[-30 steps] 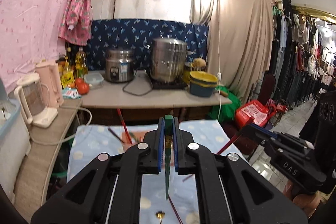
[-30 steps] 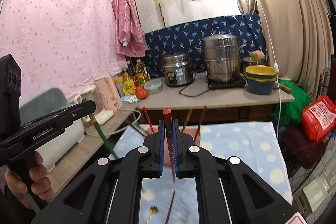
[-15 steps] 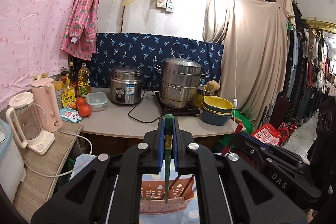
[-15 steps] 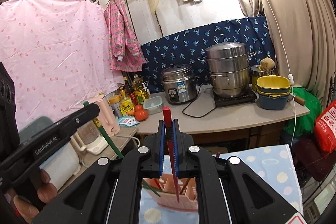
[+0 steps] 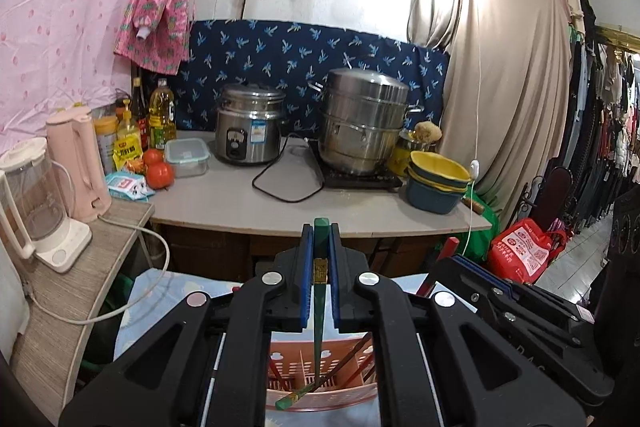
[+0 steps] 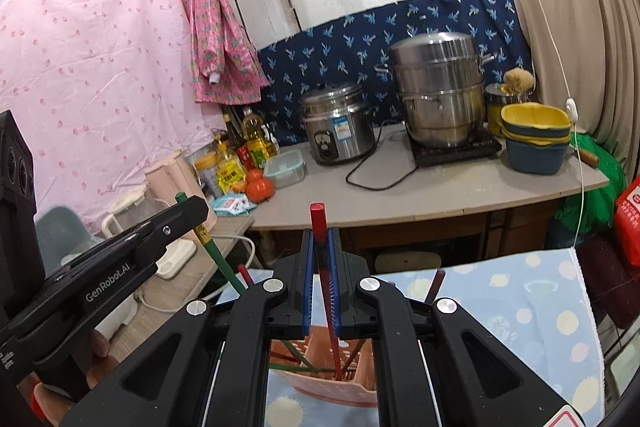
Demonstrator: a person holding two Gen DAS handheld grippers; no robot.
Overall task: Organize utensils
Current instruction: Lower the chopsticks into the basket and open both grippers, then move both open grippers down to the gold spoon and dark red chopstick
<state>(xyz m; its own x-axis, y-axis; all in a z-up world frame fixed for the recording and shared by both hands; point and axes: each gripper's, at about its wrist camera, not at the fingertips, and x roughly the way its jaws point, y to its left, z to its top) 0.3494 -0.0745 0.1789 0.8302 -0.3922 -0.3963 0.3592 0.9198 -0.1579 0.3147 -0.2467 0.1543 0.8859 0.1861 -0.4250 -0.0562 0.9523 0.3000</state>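
Observation:
My left gripper (image 5: pixel 320 239) is shut on a green chopstick (image 5: pixel 319 315) that hangs down with its tip inside a pink slotted utensil basket (image 5: pixel 320 403). My right gripper (image 6: pixel 320 247) is shut on a red chopstick (image 6: pixel 330 307) whose tip is down in the same basket (image 6: pixel 356 393). Several red, brown and green chopsticks stand or lie in the basket. The left gripper also shows in the right wrist view (image 6: pixel 188 219), and the right gripper shows in the left wrist view (image 5: pixel 452 259), each close beside the other.
The basket stands on a blue patterned cloth (image 6: pixel 520 307). Behind is a counter (image 5: pixel 280 203) with a rice cooker (image 5: pixel 248 127), a steel steamer pot (image 5: pixel 364 119), stacked bowls (image 5: pixel 438 179), tomatoes and bottles. A blender (image 5: pixel 32 195) and a pink kettle (image 5: pixel 76 163) stand on a left shelf.
Both grippers have moved forward and tilted up over the basket. The chopstick tips now reach into the basket, which was out of view a second ago.

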